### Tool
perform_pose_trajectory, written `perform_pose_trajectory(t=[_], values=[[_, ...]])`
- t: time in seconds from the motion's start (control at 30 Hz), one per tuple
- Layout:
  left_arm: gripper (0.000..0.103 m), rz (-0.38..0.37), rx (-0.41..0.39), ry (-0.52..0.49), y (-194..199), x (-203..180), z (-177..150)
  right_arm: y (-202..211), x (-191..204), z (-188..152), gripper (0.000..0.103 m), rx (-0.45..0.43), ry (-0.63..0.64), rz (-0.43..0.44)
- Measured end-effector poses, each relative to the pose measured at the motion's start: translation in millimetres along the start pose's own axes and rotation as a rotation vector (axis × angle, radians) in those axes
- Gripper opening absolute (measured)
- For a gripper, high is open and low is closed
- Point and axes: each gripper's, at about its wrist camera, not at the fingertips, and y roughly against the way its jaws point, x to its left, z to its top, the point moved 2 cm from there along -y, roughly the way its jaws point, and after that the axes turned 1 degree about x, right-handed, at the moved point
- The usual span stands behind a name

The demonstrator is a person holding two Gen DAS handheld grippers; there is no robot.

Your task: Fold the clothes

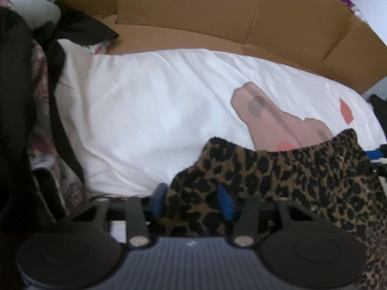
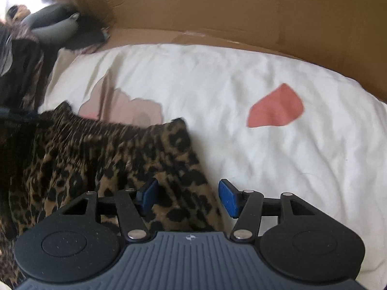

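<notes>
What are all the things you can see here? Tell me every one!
leopard-print garment: one, brown with black spots, lying on the white cloth, gathered waistband at its far edge
white cloth: one, white with a pinkish-tan cartoon shape and coral patches, spread over the surface
cardboard: brown sheets, standing behind the white cloth
pile of clothes: several, black, grey and floral, heaped at the left
left gripper: one, black with blue fingers, leopard fabric between the fingers
right gripper: one, black with blue fingers, open over the garment's right edge, one finger above fabric, the other above white cloth
</notes>
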Motion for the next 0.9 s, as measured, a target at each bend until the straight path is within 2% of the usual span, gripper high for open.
perform_pose_trajectory(t=[0.07,0.1,0.13,0.17,0.2,0.23,0.33,0.53,0.9], values=[[0.02,-0.002,0.013,-0.014,-1.0,-4.0,-0.3,-3.9,4.8,2.9,0.062,-0.008,0.011,0.001],[0.013,0.002,0.017,-0.022,-1.3,-6.4,-0.7,-7.6,6.1,3.8,0.056,-0.005,0.011,0.003],[0.009,0.014,0.017,-0.03,-0.7,-8.8,-1.0,-10.8,7.2,4.3,0.04,0.002,0.016,-0.001],[0.006,0.023,0.009,-0.034,1.5,-10.3,-0.9,-11.6,7.6,5.2,0.031,0.001,0.019,-0.01],[0.005,0.022,-0.003,-0.033,4.8,-10.9,-0.6,-10.8,6.1,7.0,0.01,0.005,0.004,-0.012],[0.004,0.022,-0.015,-0.033,8.1,-11.5,-0.2,-8.9,3.9,8.8,0.001,0.013,-0.011,-0.018],[0.004,0.01,-0.05,-0.042,18.2,-15.1,1.5,4.9,-1.8,9.7,0.0,0.002,0.014,-0.058],[0.003,-0.059,-0.113,-0.052,30.3,-37.0,12.9,41.8,-15.3,5.9,0.0,-0.05,-0.043,-0.102],[0.002,-0.107,-0.198,-0.081,31.5,-71.3,59.0,92.3,-54.2,20.4,0.0,-0.136,-0.115,-0.202]])
